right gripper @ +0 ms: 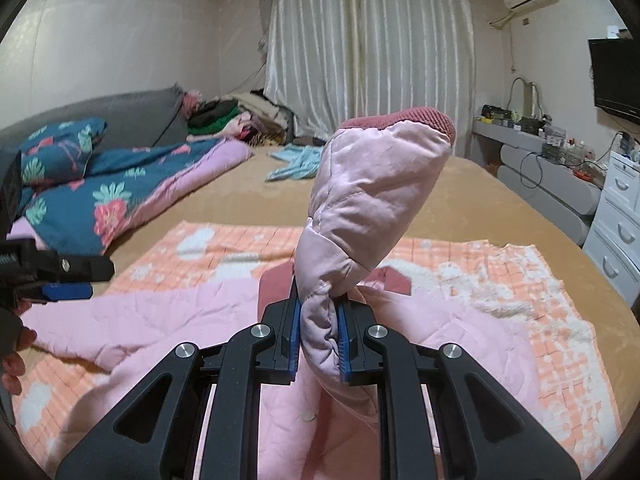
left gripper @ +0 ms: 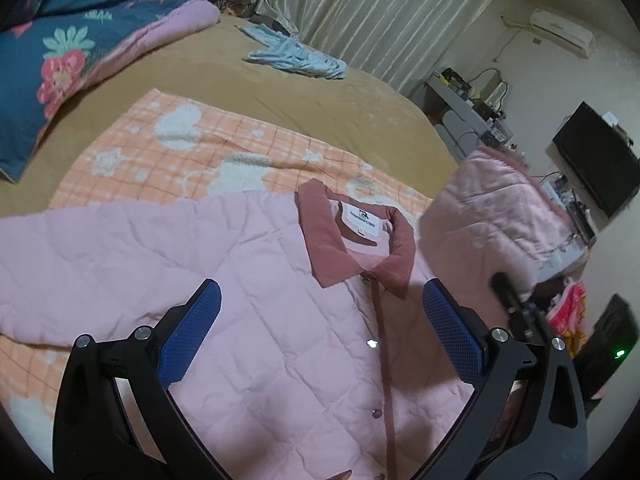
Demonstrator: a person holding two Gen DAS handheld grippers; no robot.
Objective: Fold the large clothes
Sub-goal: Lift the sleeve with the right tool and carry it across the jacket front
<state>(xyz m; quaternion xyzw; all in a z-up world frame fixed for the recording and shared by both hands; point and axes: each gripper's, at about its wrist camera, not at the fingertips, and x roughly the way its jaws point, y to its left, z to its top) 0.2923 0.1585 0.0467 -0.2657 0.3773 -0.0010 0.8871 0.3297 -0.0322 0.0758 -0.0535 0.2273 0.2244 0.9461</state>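
Spread on bed (right gripper: 248, 200), pink jacket (left gripper: 248, 320): right tongs (right gripper: 318, 344) pinching its sleeve (right gripper: 372, 184), left tongs (left gripper: 320, 332) spread.

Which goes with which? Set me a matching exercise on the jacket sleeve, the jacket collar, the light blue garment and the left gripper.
Things:
1. jacket sleeve
2. jacket collar
3. light blue garment
4. left gripper

States:
A. crumpled on the far tan bedspread
B. jaws open, holding nothing
C. lifted, pinched in the right gripper
D. flat, dusty rose, label showing

Pairs: 1-C, 2-D, 3-A, 4-B
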